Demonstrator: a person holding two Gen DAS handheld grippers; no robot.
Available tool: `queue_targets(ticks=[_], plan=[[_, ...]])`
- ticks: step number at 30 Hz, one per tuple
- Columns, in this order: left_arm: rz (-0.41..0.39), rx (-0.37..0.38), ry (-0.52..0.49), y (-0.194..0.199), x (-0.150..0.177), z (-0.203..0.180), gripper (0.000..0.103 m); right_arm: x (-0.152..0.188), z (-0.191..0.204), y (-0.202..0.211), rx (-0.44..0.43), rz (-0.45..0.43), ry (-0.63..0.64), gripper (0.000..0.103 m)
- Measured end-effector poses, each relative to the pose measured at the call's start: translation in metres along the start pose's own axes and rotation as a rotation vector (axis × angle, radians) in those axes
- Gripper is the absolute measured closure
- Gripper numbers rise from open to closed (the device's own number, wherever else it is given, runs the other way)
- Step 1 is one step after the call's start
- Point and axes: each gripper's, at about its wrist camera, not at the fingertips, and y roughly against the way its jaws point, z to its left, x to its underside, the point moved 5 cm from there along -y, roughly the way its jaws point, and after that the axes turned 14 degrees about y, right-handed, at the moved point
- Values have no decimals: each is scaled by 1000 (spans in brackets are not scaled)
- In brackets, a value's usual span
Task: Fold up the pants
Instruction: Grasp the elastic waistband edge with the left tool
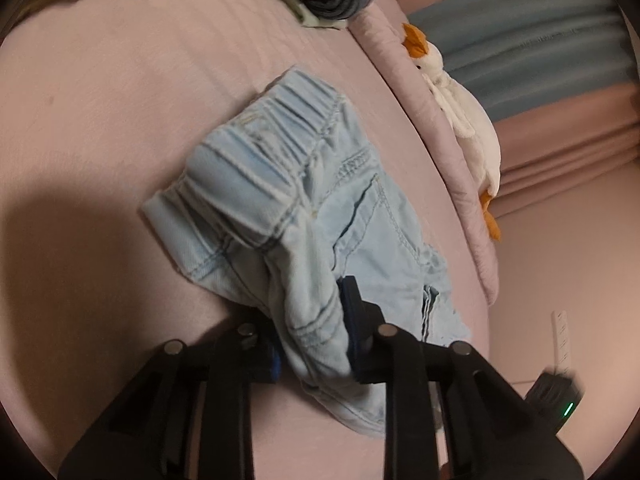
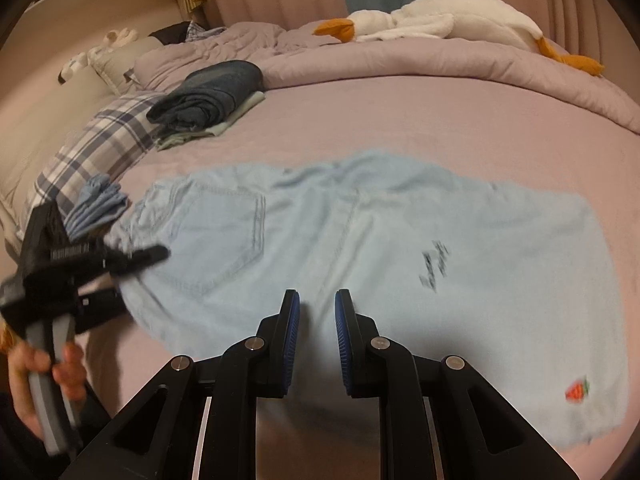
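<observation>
Light blue denim pants (image 2: 360,248) lie spread across the pink bed, waistband to the left, leg with a strawberry patch (image 2: 577,391) to the right. My left gripper (image 1: 316,320) is shut on the pants' waistband end (image 1: 280,208), lifting bunched fabric; it also shows at the left of the right wrist view (image 2: 132,264). My right gripper (image 2: 317,304) is open and empty, just above the near edge of the pants at their middle.
A stack of folded dark jeans (image 2: 212,92) sits at the back left near a plaid pillow (image 2: 100,144). A folded blue cloth (image 2: 96,204) lies beside the waistband. A plush goose (image 2: 432,20) rests on the rolled pink duvet (image 2: 400,60) behind.
</observation>
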Motion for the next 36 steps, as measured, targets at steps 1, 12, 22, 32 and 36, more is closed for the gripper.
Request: queue_targets(ticks=[1,12,22,32,36], plan=[[-10,-10,-28,1,1,-3,81,-9,0,-5,-11,-5,-3,86],[-97,-75,-287,7,13,-29,81,-44,6,-86,4,193,33,86],[-95,-96,-330,4,16,-30,81,4,58,-25,15,245,192,86],[-113,-109,-384,6,20,-42,81,6,62,8,44,166,200,86],[-133,-113,-412,8,24,-50,81,10,38,22,28,138,94,86]])
